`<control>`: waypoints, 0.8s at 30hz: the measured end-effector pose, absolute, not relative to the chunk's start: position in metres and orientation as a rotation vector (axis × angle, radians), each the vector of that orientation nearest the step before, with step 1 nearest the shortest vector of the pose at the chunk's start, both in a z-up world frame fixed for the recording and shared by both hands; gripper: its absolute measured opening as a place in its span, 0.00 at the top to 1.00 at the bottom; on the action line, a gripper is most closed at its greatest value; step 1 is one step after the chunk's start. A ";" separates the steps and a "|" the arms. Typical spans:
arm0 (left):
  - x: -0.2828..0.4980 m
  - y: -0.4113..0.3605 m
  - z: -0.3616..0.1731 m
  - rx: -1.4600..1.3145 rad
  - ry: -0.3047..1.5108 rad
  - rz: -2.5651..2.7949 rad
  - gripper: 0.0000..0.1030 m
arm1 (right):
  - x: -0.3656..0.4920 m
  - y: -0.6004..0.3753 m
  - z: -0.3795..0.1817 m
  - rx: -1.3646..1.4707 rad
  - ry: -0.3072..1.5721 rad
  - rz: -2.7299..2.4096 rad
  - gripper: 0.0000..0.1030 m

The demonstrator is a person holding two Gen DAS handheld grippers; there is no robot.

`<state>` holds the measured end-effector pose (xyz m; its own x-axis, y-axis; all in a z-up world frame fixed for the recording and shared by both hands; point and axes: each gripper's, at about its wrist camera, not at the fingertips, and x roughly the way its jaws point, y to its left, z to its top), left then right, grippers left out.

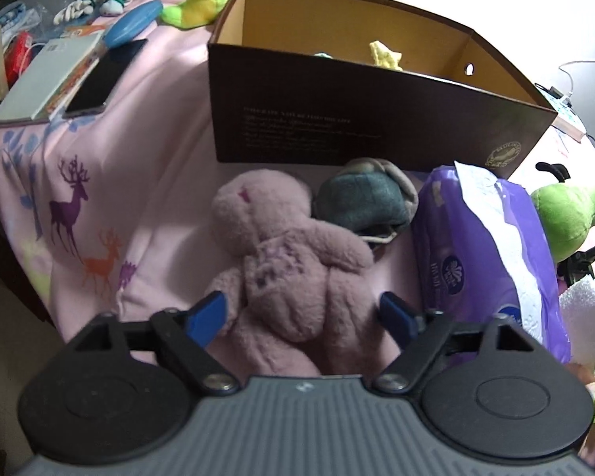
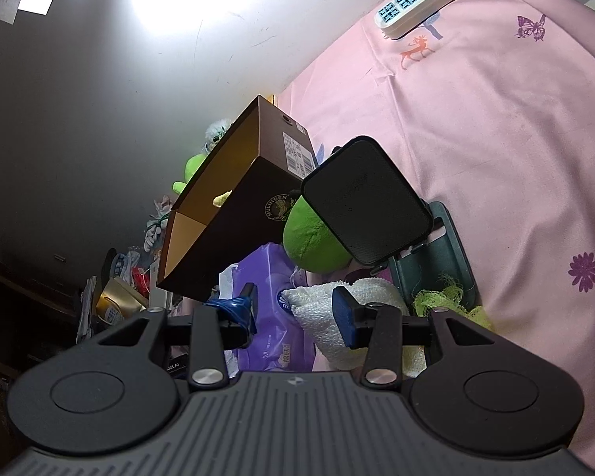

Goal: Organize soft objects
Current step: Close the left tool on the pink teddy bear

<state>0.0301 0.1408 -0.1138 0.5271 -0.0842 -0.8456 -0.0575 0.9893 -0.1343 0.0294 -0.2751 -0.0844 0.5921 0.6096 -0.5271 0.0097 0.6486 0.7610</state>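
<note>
Left gripper (image 1: 301,315) hangs with its blue pads spread wide on either side of the pink plush bunny's (image 1: 285,261) lower body; neither pad presses on it. That bunny lies on the pink sheet (image 1: 146,127) just in front of the brown box (image 1: 337,119), with a grey-green hat (image 1: 367,204) touching its arm and a purple tissue pack (image 1: 480,246) further right. Right gripper (image 2: 299,311) stands partly apart, its right pad against a white towel (image 2: 321,325) near the box's corner; whether it grips cannot be told. A green plush (image 2: 311,238) lies beside the box.
</note>
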 end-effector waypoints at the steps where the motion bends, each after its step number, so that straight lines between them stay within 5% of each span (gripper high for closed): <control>1: 0.031 0.140 -0.116 -0.156 1.012 -0.022 0.00 | 0.030 -0.273 -0.085 0.803 0.883 0.395 0.75; 6: 0.034 0.134 -0.127 -0.094 1.003 0.037 0.02 | 0.033 -0.264 -0.089 0.796 0.915 0.394 0.75; 14: 0.024 0.133 -0.122 -0.050 0.951 0.082 0.34 | 0.037 -0.254 -0.091 0.783 0.938 0.397 0.75; 15: 0.021 0.132 -0.119 -0.052 0.942 0.068 0.46 | 0.038 -0.253 -0.092 0.785 0.940 0.399 0.75; 24: 0.008 0.134 -0.098 -0.106 0.898 0.090 0.49 | 0.047 -0.243 -0.092 0.769 0.965 0.436 0.75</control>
